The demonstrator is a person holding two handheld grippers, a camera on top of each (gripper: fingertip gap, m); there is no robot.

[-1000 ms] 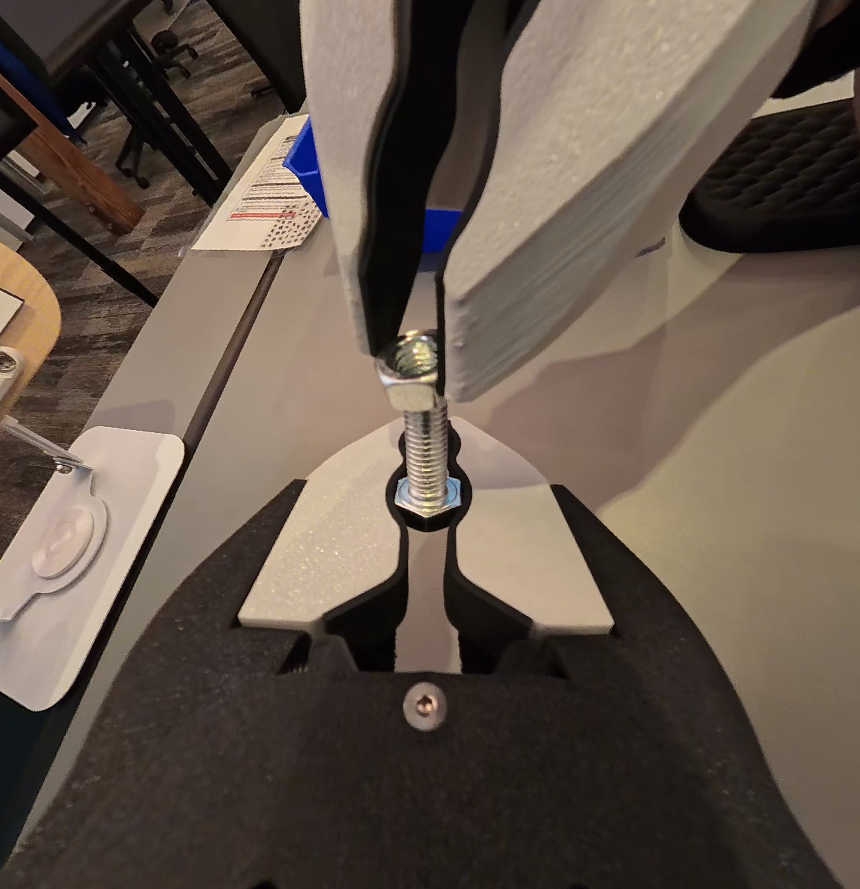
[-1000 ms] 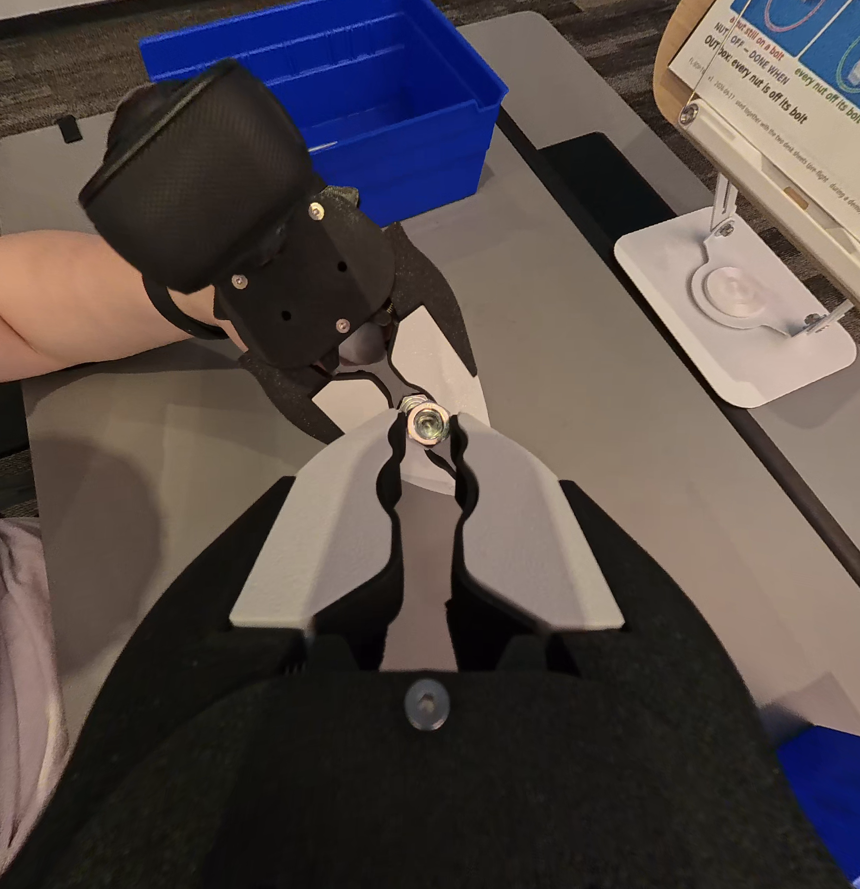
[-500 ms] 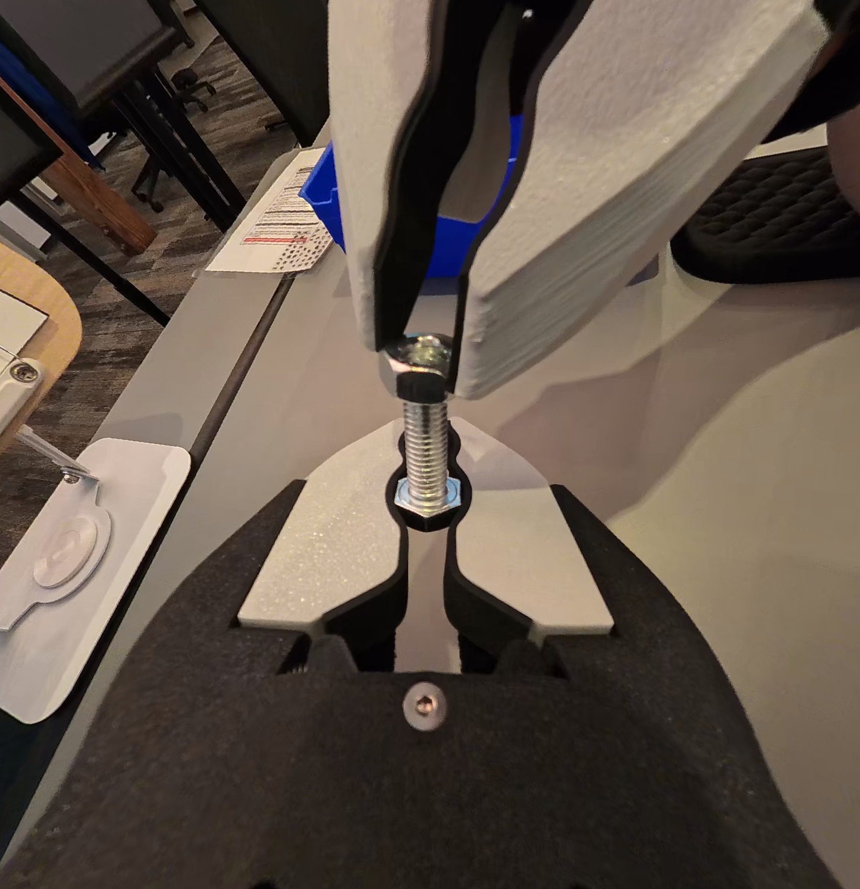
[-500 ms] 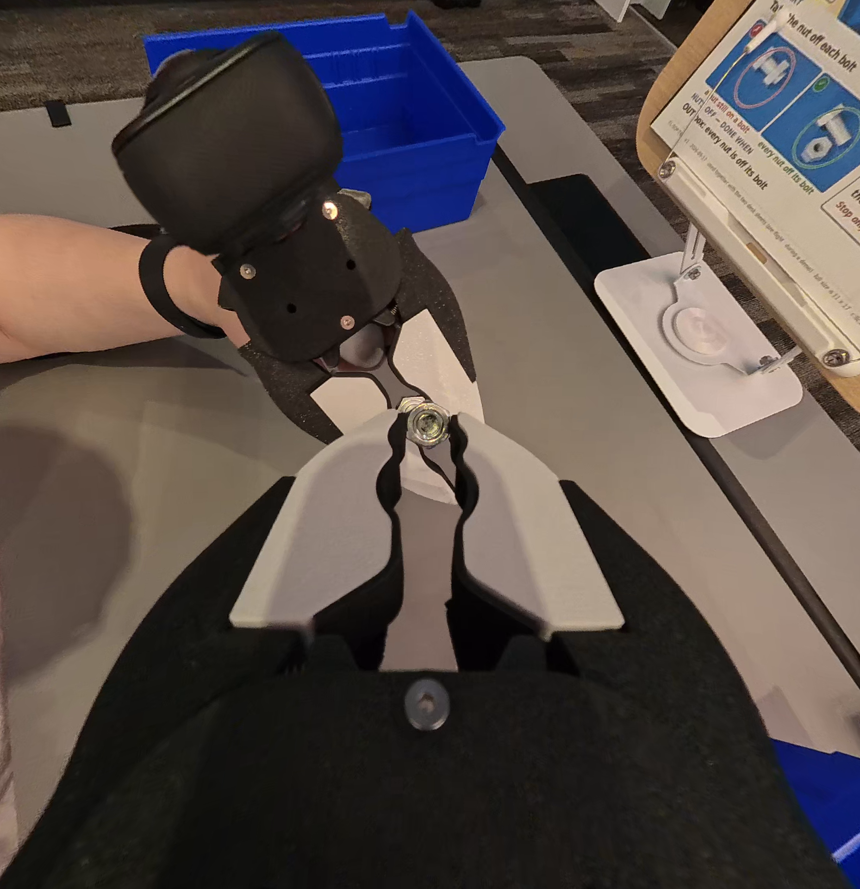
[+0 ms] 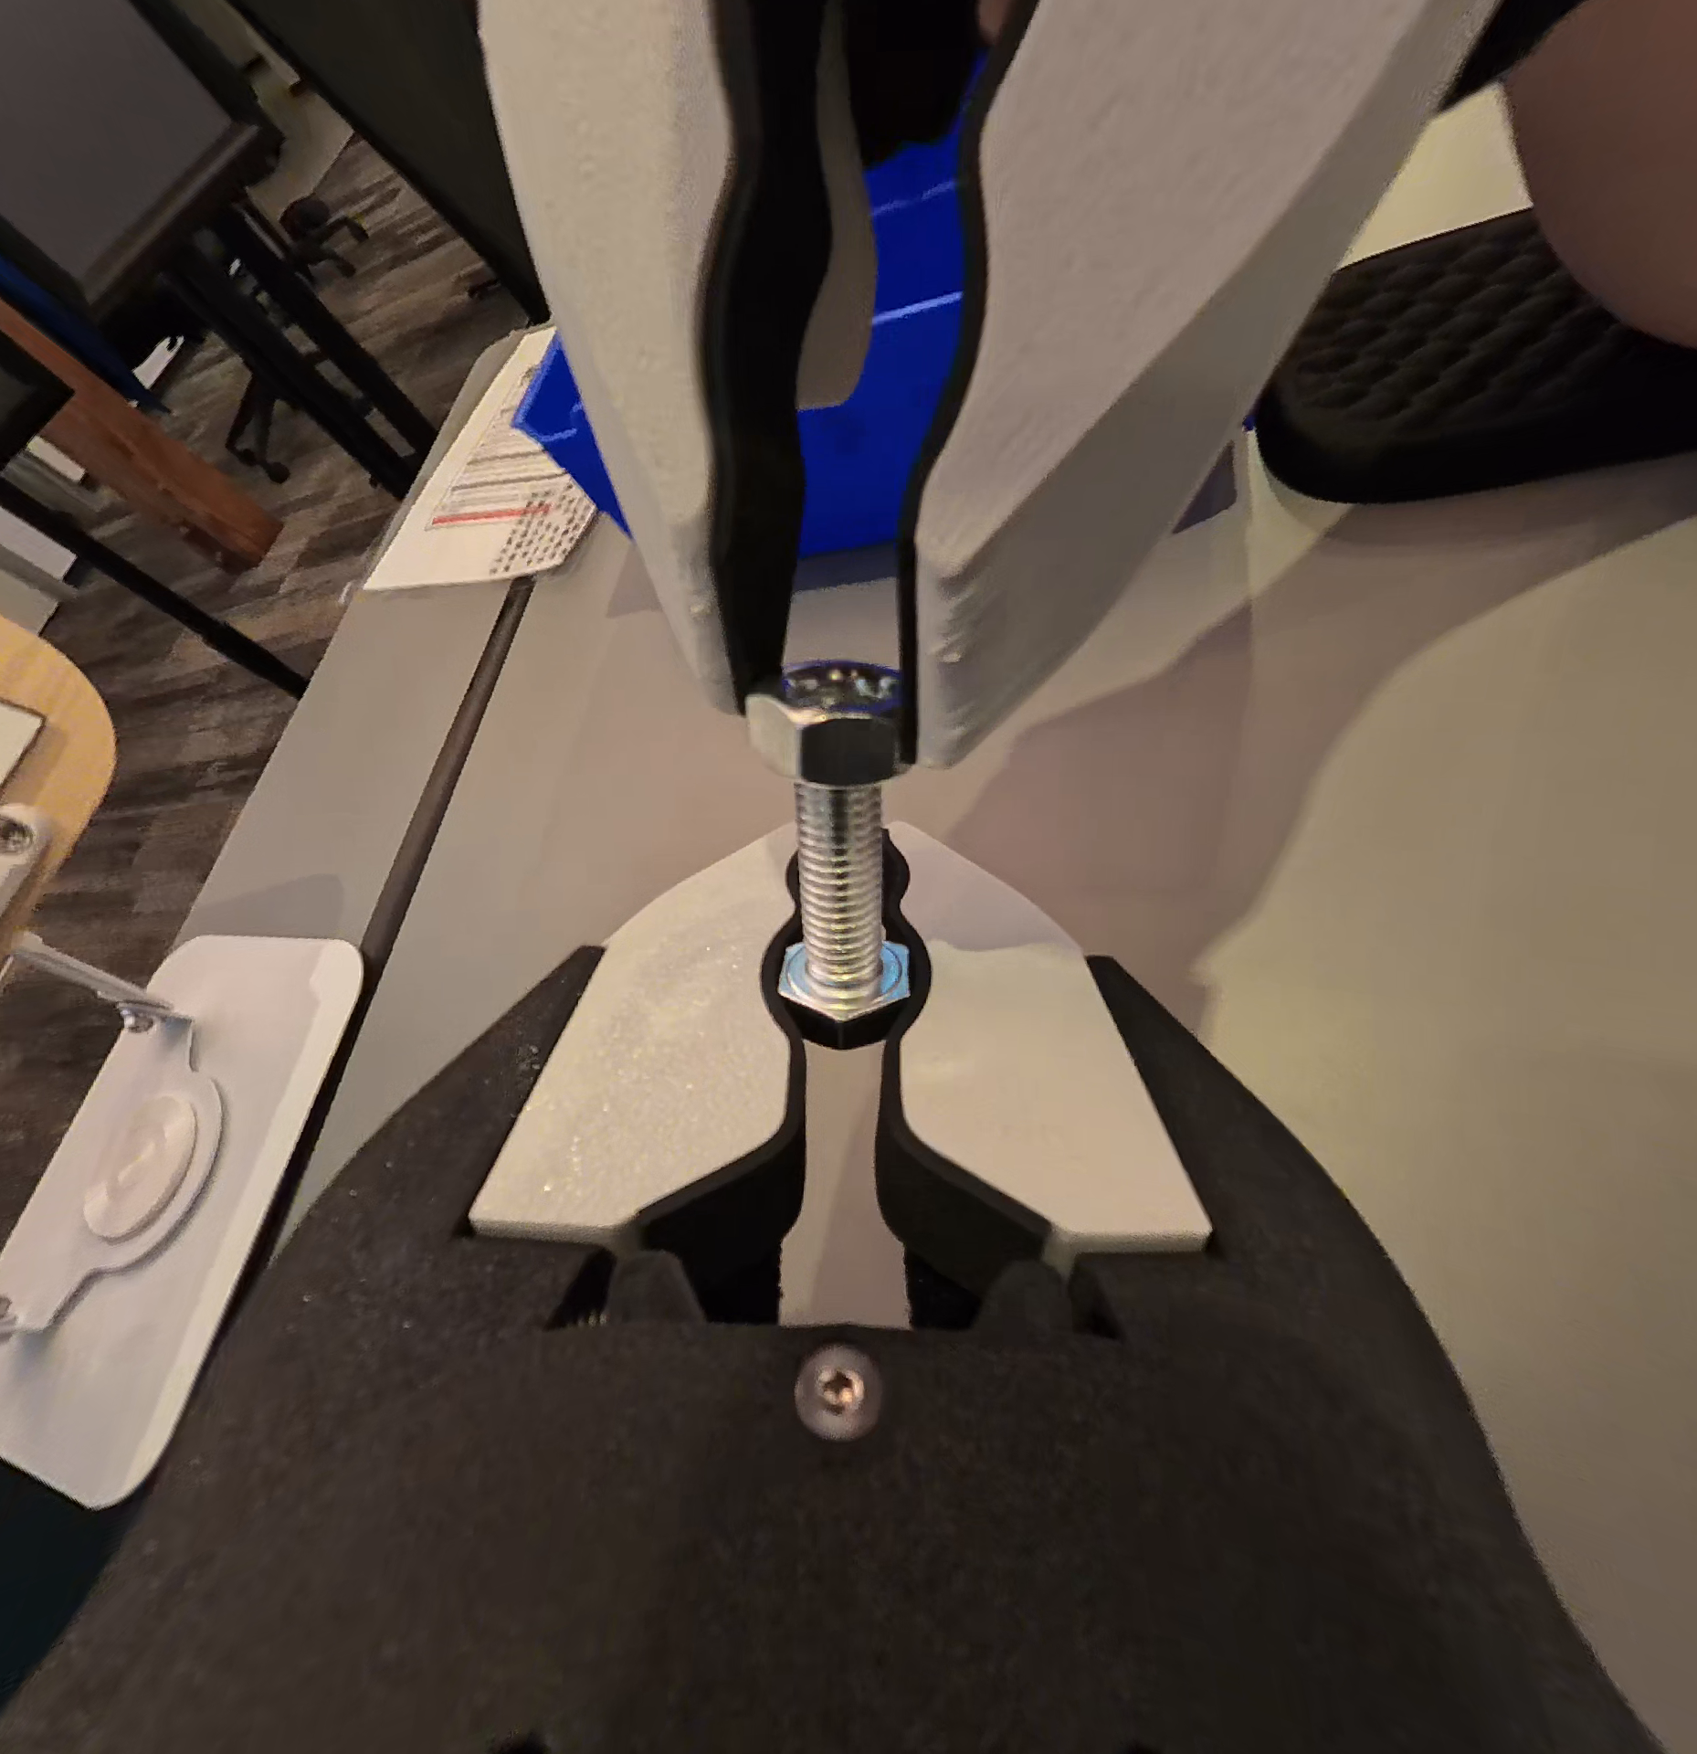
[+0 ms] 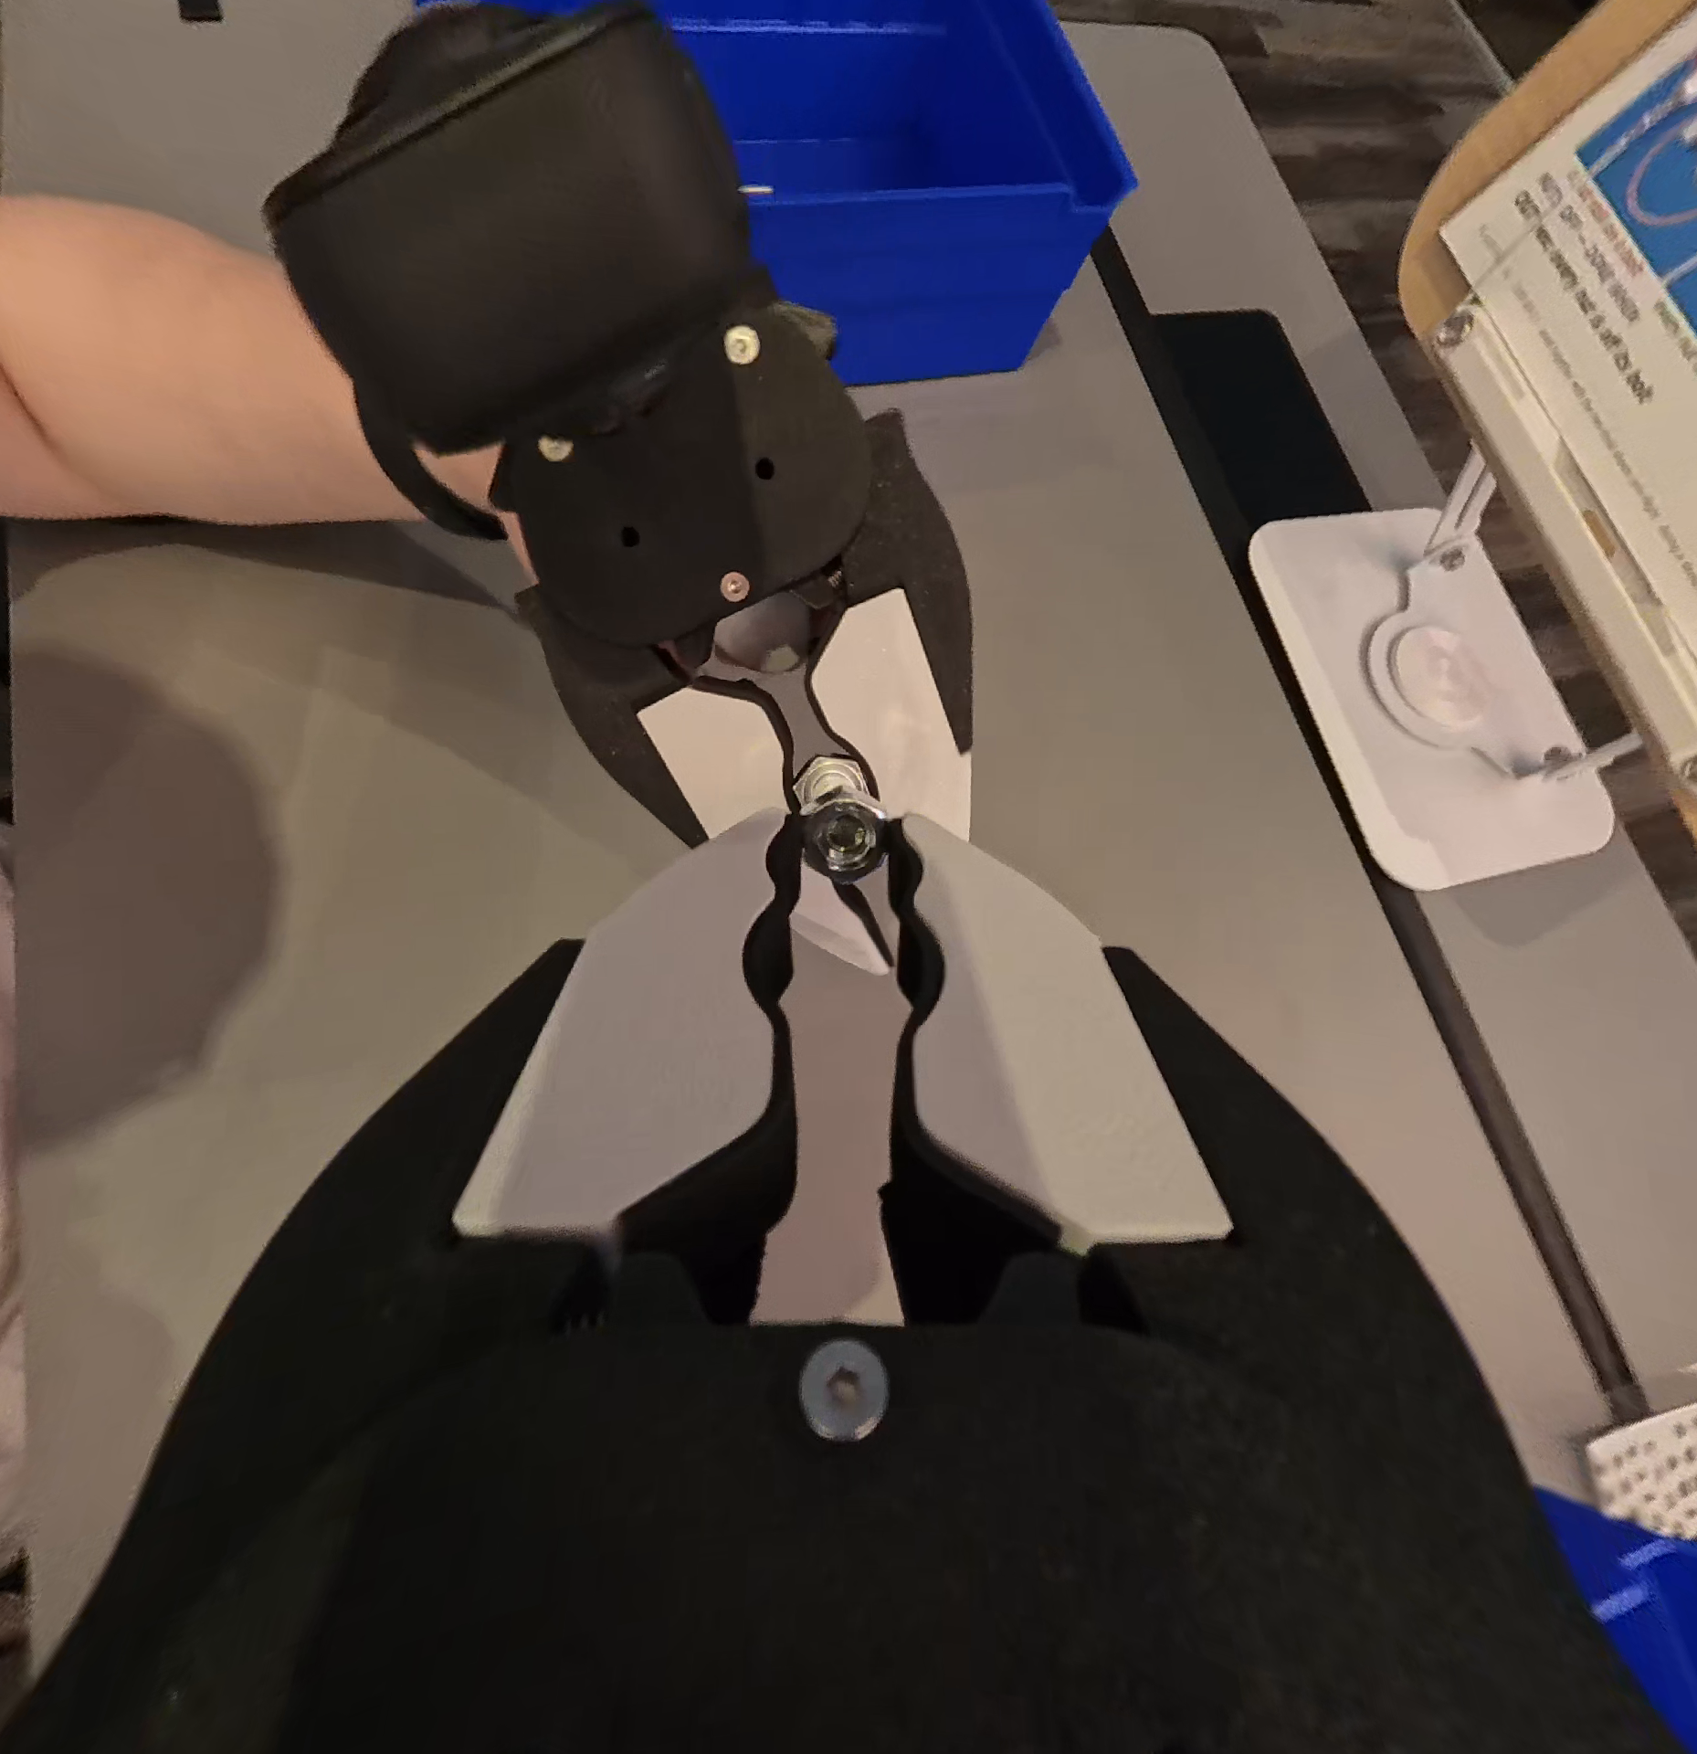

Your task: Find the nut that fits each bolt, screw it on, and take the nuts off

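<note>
In the left wrist view, the left gripper (image 5: 843, 987) has its fingers nearly closed, pinched on a hex nut (image 5: 843, 992) that sits in the notch between the black pads. A threaded bolt (image 5: 837, 892) rises out of that nut, away from the camera, standing clear of the grey table (image 5: 1395, 902). At the far end of the thread, the hex bolt head (image 5: 830, 736) is clamped between the tips of the right gripper (image 5: 826, 721), which comes down from above; its fingers are only as far apart as the head is wide.

The right wrist view shows the same grip from the other end. The right gripper (image 6: 843, 845) has its fingertips closed on the bolt head (image 6: 843, 843), seen end on. Just beyond it the nut (image 6: 821, 783) is held in the left gripper (image 6: 819, 778), whose black body and strap sit on a person's forearm (image 6: 142, 380).

Farther off on the table stands a blue bin (image 6: 921, 190), behind the left gripper. To the right lies a white stand base (image 6: 1424, 702) carrying a tilted instruction card (image 6: 1604, 313). A second blue bin (image 6: 1651, 1604) shows at the near right corner, and a printed sheet (image 5: 498, 513) lies on the table beside it.
</note>
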